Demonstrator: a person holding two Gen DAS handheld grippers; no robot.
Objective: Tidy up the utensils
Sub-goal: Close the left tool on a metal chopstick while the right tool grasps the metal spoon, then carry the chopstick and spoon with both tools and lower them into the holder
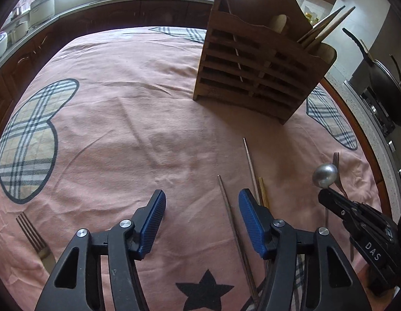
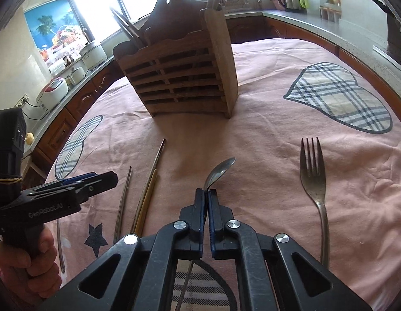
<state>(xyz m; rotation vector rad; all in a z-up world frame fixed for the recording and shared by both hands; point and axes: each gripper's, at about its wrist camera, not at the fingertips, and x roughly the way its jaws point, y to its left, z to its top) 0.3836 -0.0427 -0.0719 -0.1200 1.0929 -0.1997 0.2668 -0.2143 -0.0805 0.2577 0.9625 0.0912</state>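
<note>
While the right hand-held gripper [image 2: 208, 194] is clenched on the neck of a metal spoon [image 2: 220, 170], bowl tipped up off the pink cloth [image 2: 265, 98], the left hand-held gripper [image 1: 201, 202] hangs released, part-open, over a steel chopstick [image 1: 232, 223] with nothing between its pads. To my eye, the sorting is partway: the wooden utensil holder [image 2: 179, 77] at the far middle already carries several handles, yet chopsticks and two forks [image 2: 313, 176] lie loose near it on the counter.
</note>
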